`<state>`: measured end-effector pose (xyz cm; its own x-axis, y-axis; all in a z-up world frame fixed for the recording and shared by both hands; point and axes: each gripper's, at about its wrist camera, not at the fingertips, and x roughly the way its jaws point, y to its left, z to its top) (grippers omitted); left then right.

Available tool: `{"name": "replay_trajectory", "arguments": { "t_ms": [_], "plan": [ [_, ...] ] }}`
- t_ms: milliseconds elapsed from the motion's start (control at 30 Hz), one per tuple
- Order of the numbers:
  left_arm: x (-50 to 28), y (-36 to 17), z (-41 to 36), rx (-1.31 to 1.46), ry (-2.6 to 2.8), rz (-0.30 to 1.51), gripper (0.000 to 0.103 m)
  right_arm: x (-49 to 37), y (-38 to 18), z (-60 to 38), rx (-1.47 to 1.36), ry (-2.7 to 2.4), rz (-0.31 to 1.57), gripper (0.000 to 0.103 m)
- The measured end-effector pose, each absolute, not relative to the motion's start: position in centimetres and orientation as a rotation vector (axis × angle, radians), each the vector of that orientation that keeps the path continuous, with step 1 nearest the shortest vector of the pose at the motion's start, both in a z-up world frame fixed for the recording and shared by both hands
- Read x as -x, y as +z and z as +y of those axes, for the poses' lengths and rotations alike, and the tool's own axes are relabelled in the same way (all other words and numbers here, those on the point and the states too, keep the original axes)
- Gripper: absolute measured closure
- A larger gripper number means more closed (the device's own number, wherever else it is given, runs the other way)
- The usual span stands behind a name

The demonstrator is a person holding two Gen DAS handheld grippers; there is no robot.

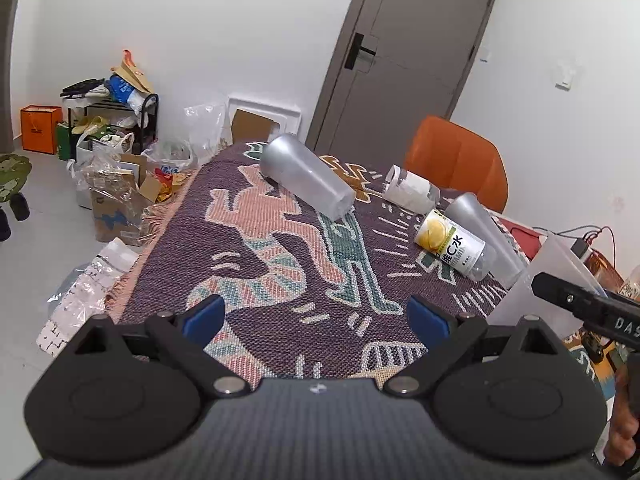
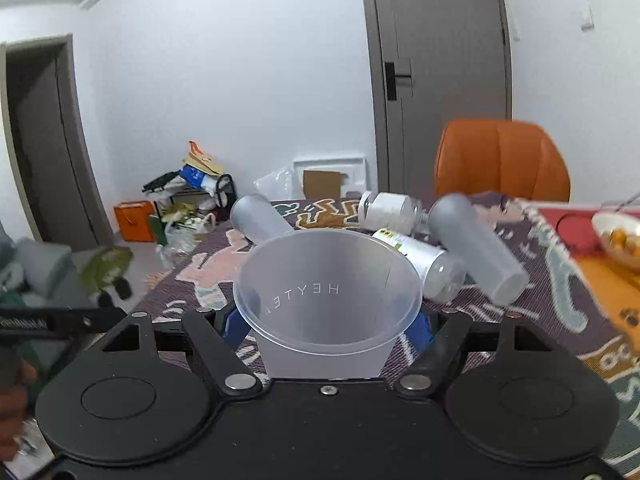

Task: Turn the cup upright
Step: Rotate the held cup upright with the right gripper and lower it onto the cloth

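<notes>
My right gripper (image 2: 326,320) is shut on a clear frosted plastic cup (image 2: 326,304) marked HEYTEA, held above the table with its open mouth facing the camera. The same cup shows at the right edge of the left wrist view (image 1: 548,280), beside the right gripper's black body. My left gripper (image 1: 316,316) is open and empty, low over the patterned cloth (image 1: 280,248). Two more frosted cups lie on their sides on the cloth: one at the far left (image 1: 306,176) (image 2: 260,216), one at the right (image 1: 484,232) (image 2: 476,248).
A lemon-label bottle (image 1: 452,246) (image 2: 424,264) and a white-label bottle (image 1: 412,188) (image 2: 390,210) lie between the cups. An orange chair (image 1: 460,160) stands behind the table. A bowl of food (image 2: 620,240) sits far right. Bags and boxes (image 1: 116,168) clutter the floor at left.
</notes>
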<state>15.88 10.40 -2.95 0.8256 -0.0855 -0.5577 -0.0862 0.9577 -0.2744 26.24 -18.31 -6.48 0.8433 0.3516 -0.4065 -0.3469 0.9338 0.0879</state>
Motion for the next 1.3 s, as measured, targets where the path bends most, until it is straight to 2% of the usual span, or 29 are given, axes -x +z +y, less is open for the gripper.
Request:
{"name": "replay_trajectory", "arguments": {
  "t_ms": [300, 367, 433, 567, 633, 1233, 1300],
  "plan": [
    [-14.5, -4.2, 11.1, 0.325, 0.025, 0.607, 0.007, -25.8, -8.5, -16.8, 0.065, 0.375, 0.463, 0.026],
    [-14.1, -4.3, 11.1, 0.331, 0.029, 0.608, 0.007, -25.4, -8.7, -16.5, 0.077, 0.377, 0.473, 0.02],
    [-13.6, -4.4, 11.2, 0.336, 0.035, 0.604, 0.007, -25.1, -8.6, -16.8, 0.065, 0.386, 0.482, 0.008],
    [-13.1, -4.1, 10.8, 0.333, 0.042, 0.597, 0.007, -24.5, -8.2, -17.5, 0.035, 0.393, 0.49, 0.005],
    [-12.6, -3.8, 10.3, 0.325, 0.037, 0.588, 0.007, -24.2, -8.2, -17.9, 0.023, 0.397, 0.495, 0.0],
    [-7.5, -2.1, 3.6, 0.153, 0.022, 0.57, 0.006, -18.0, -7.9, -24.7, -0.108, 0.442, 0.515, 0.0],
    [-6.5, -1.9, 2.9, 0.133, 0.014, 0.56, 0.003, -17.3, -8.1, -25.5, -0.119, 0.435, 0.517, 0.0]
  ]
}}
